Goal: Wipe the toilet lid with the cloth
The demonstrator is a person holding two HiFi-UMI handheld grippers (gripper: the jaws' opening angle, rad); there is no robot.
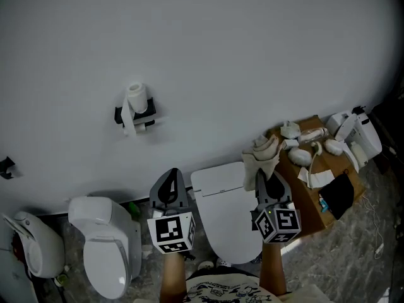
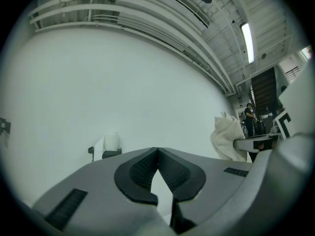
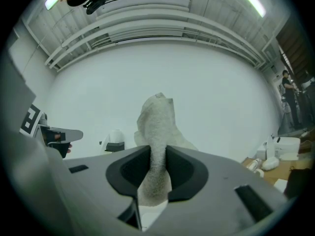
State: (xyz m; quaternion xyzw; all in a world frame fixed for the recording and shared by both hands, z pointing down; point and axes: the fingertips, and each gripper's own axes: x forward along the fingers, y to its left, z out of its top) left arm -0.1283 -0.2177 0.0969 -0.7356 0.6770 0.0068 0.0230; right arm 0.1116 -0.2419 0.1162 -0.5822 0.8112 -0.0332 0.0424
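The right gripper (image 3: 156, 167) pinches the cloth (image 3: 157, 119), most of it flopping beyond the jaws, ready for wiping, I'd guess. The lid (image 1: 225, 223) lies below, between both jaws, untouched. The left gripper (image 2: 157, 154), jaws pressed together on nothing, hangs aside.

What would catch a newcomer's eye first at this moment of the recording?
First comes the cream terry cloth, pinched upright in the shut jaws of the right gripper and held up against the plain white wall. Below it in the head view stands the white toilet with its closed lid. The left gripper hangs to its left, jaws shut on nothing.
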